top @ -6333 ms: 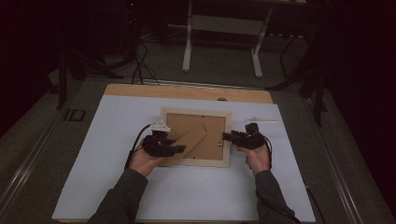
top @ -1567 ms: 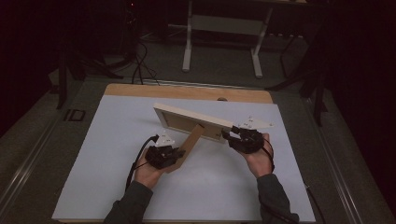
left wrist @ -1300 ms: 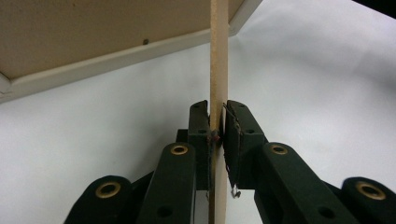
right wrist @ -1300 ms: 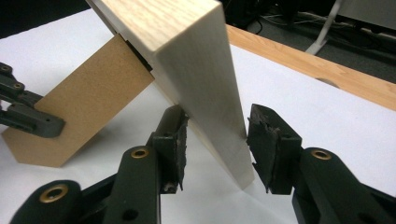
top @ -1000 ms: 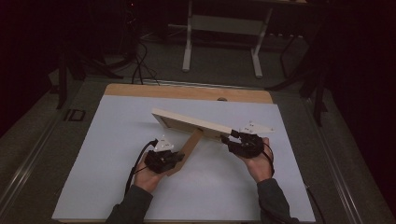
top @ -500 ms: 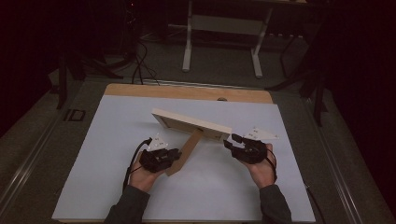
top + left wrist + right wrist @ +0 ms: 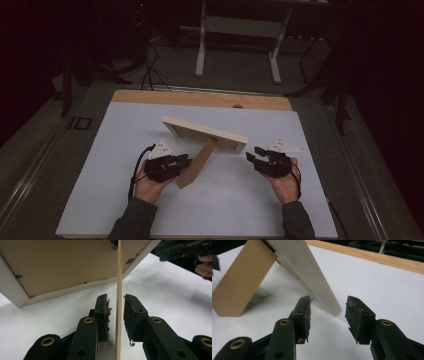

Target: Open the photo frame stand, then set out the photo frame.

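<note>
A pale wooden picture frame (image 7: 205, 132) stands tilted on the white table top, propped by its brown easel stand (image 7: 197, 164). My left gripper (image 7: 186, 160) is at the stand's lower end. In the left gripper view the stand (image 7: 117, 277) runs edge-on between my jaws with a thin gap on each side. The left gripper (image 7: 116, 305) has just been opening and is open, and the frame's brown back (image 7: 62, 262) leans above it. My right gripper (image 7: 254, 154) is open, a little off the frame's right end. Its jaws (image 7: 328, 306) face the frame's lower corner (image 7: 334, 310) without touching.
The white sheet (image 7: 225, 210) covers the table, with a wooden strip (image 7: 200, 97) along the far edge. Beyond the table are dark floor, cables and a desk's legs (image 7: 237, 45). Open sheet lies on both sides of the frame and in front of it.
The frame, flat at first, was raised and now stands on its stand. My left jaws have loosened from the stand. My right gripper has drawn back from the frame's right end toward me.
</note>
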### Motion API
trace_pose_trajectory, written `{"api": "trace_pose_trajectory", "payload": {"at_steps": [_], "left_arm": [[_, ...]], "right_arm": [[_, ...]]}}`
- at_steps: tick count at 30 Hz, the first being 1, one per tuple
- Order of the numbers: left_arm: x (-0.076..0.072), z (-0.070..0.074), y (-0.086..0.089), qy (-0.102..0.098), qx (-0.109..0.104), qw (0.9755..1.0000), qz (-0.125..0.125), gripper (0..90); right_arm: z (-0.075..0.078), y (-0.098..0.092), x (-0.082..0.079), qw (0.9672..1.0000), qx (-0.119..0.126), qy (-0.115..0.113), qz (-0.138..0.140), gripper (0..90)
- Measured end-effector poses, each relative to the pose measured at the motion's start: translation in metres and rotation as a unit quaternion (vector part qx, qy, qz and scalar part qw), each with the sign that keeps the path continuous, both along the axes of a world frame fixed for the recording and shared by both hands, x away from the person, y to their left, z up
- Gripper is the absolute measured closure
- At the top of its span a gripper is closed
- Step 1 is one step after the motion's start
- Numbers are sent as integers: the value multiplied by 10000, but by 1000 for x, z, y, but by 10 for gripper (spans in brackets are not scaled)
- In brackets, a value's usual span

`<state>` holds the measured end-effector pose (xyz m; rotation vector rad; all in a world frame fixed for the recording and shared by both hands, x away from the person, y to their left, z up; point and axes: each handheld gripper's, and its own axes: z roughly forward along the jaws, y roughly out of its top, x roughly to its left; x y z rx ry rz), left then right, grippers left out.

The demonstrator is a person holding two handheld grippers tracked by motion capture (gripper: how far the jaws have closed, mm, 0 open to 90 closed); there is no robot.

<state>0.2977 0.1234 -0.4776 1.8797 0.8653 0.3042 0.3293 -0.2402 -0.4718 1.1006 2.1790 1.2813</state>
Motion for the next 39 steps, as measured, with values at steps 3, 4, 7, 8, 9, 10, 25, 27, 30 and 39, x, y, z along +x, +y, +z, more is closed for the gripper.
{"api": "trace_pose_trajectory", "payload": {"at_steps": [3, 4, 7, 8, 9, 10, 25, 27, 30, 39], "left_arm": [[0, 4, 2, -25, -27, 10000, 41, 724], [0, 5, 3, -31, -34, 10000, 60, 715], [1, 6, 6, 12, -106, 9999, 130, 683], [2, 7, 7, 16, -113, 9998, 162, 675], [2, 7, 9, 17, -111, 9997, 197, 670], [3, 7, 10, 35, -130, 9997, 221, 665], [11, 14, 18, 177, -191, 9973, 682, 689], [13, 15, 18, 142, -165, 9969, 758, 696], [16, 19, 19, 114, -252, 9964, 803, 749], [32, 26, 12, 114, -230, 9943, 1030, 898]], "right_arm": [[-2, -2, 1, 10000, 17, 52, -46, 547], [-3, -2, 1, 10000, 8, 64, -56, 547], [-4, -3, 3, 9999, 11, 94, -81, 548], [-5, -3, 4, 9999, 21, 108, -96, 549], [-5, -4, 5, 9999, 18, 116, -120, 552], [-6, -5, 6, 9998, 28, 131, -131, 557], [-9, -7, 18, 9993, 73, 215, -295, 698], [-9, -7, 21, 9990, 121, 200, -383, 739], [-8, -4, 24, 9990, 158, 184, -362, 850], [-9, 12, 37, 9988, 162, 307, -357, 900]]}}
